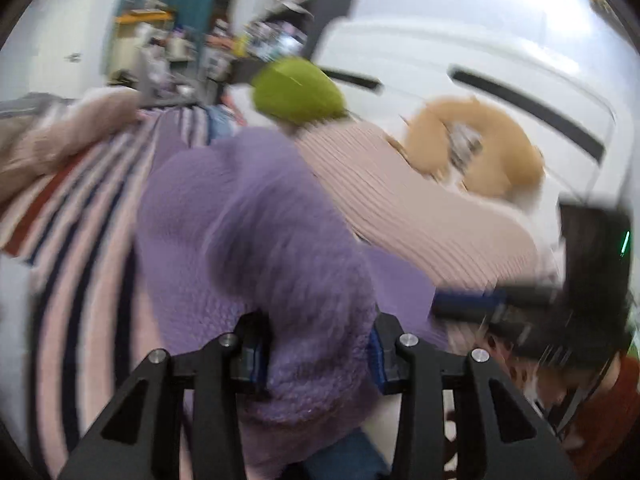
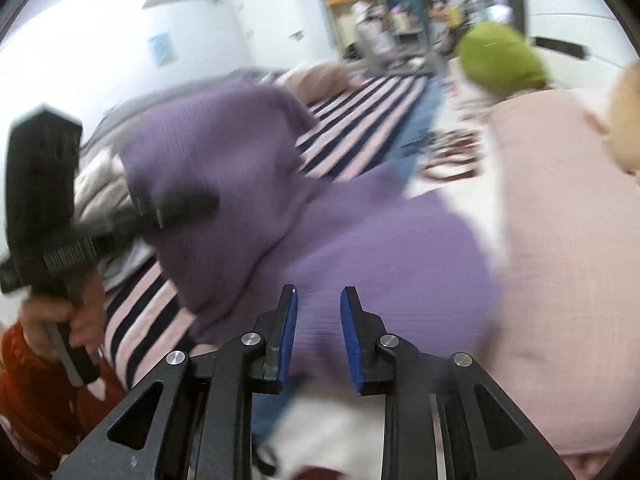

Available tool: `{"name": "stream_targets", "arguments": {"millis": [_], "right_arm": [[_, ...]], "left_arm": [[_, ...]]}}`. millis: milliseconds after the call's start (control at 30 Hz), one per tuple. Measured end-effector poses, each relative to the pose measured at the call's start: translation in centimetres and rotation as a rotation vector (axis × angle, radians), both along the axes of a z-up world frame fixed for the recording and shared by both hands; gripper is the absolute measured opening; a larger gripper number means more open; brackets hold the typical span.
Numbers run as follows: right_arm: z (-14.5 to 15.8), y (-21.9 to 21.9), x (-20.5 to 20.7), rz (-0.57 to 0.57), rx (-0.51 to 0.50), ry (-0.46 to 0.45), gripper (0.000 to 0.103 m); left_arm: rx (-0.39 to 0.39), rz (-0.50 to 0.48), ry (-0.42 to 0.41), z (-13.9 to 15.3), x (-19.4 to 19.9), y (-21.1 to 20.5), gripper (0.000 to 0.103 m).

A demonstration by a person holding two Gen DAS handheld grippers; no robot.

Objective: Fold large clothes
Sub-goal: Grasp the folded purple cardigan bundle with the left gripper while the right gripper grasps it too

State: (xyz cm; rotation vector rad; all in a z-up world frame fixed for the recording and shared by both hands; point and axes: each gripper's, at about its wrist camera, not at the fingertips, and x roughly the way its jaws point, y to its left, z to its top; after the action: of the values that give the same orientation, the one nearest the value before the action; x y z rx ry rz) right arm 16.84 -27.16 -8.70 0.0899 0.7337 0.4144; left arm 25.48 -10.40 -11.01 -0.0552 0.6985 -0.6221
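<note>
Bunching between the left gripper (image 1: 316,344), purple sweater (image 1: 248,216); right gripper (image 2: 318,332) parted above it.

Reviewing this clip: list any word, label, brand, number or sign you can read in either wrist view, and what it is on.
None can be read; both views are motion-blurred.
Blue paper on the white wall: too blurred to read.
Shelf clutter in the background: any labels too small and blurred.
Purple sweater, held in the left hand-held gripper: no print visible.
Right hand-held gripper, open: no markings visible.
</note>
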Motion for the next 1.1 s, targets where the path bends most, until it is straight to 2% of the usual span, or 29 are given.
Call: {"name": "stream_targets", "arguments": {"millis": [133,233,333,400,467,533,567,700,800,933,1000,1100], "right_arm": [[1.6,-3.7,-0.8,-0.047,0.038,-0.027,0.020],[2.2,-4.6,-1.0,-0.040,0.055,-0.042,0.027],[2.9,-3.7,-0.5,0.006,0.079,-0.046,0.027],[3.5,-2.2,0.7,0.073,0.115,-0.017,0.035],[3.6,-0.6,2.8,0.113,0.134,0.018,0.060],[3.5,1.0,4.0,0.123,0.135,0.051,0.069],[3.3,1.8,4.6,0.118,0.126,0.074,0.072],[1.2,4.2,6.6,0.096,0.056,0.159,0.072],[0.0,4.2,6.9,0.085,0.064,0.172,0.072],[-0.5,3.6,7.1,0.067,0.120,0.190,0.072],[-0.4,3.7,6.7,0.061,0.121,0.186,0.072],[0.4,4.5,6.1,0.047,0.085,0.137,0.072]], "left_arm": [[-0.048,-0.129,0.086,-2.1,0.1,-2.9,0.038],[-0.073,-0.135,0.089,-2.1,-0.2,-2.6,0.040],[-0.120,-0.164,0.124,-2.1,0.0,-1.7,0.042],[-0.130,-0.165,0.130,-2.3,-0.1,-1.1,0.043],[-0.138,-0.164,0.128,-2.4,-0.3,-0.8,0.044],[-0.146,-0.169,0.121,-2.4,-0.7,-0.5,0.049],[-0.149,-0.174,0.114,-2.3,-1.0,-0.3,0.054],[-0.126,-0.167,0.093,-1.3,-2.6,1.5,0.068],[-0.160,-0.149,0.071,-0.4,-3.6,4.3,0.080],[-0.139,-0.036,0.047,-0.2,-3.4,8.6,0.081],[-0.116,0.048,0.078,-1.2,-2.4,10.5,0.081],[-0.116,0.102,0.129,-3.1,-0.9,12.0,0.081]]}}
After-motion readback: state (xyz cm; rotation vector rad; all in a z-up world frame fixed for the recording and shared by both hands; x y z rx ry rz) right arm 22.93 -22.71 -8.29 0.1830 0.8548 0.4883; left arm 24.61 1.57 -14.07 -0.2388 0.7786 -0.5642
